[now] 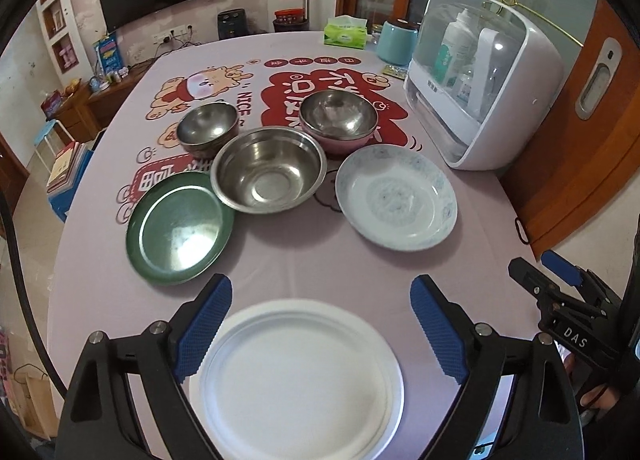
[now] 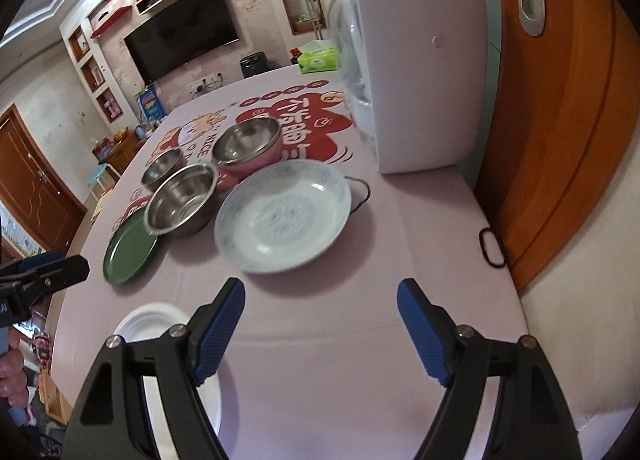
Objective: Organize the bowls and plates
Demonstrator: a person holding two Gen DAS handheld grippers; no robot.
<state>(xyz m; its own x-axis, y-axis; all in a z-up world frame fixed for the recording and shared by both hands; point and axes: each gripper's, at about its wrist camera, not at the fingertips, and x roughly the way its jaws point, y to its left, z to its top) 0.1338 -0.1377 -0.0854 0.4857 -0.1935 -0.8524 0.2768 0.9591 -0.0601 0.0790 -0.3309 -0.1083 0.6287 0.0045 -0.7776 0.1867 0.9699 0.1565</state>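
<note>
A white plate [image 1: 298, 376] lies at the table's near edge, below my left gripper [image 1: 320, 292], whose jaws stand open above it without touching. Beyond it sit a green plate [image 1: 180, 228], a large steel bowl [image 1: 268, 174], a small steel bowl [image 1: 208, 130], a pink bowl [image 1: 338, 118] and a patterned white plate [image 1: 396, 200]. My right gripper [image 2: 320, 296] hangs open over bare tablecloth, with nothing between its fingers. In its view the patterned plate [image 2: 284, 216] lies just ahead, the white plate [image 2: 148, 320] at lower left, partly hidden by a finger.
A white dish cabinet [image 1: 492, 72] stands on the table's right side by an orange wooden door [image 2: 560, 100]. A tissue box [image 1: 346, 34] and a teal container [image 1: 398, 42] sit at the far edge. A black hair tie [image 2: 490, 248] lies near the door.
</note>
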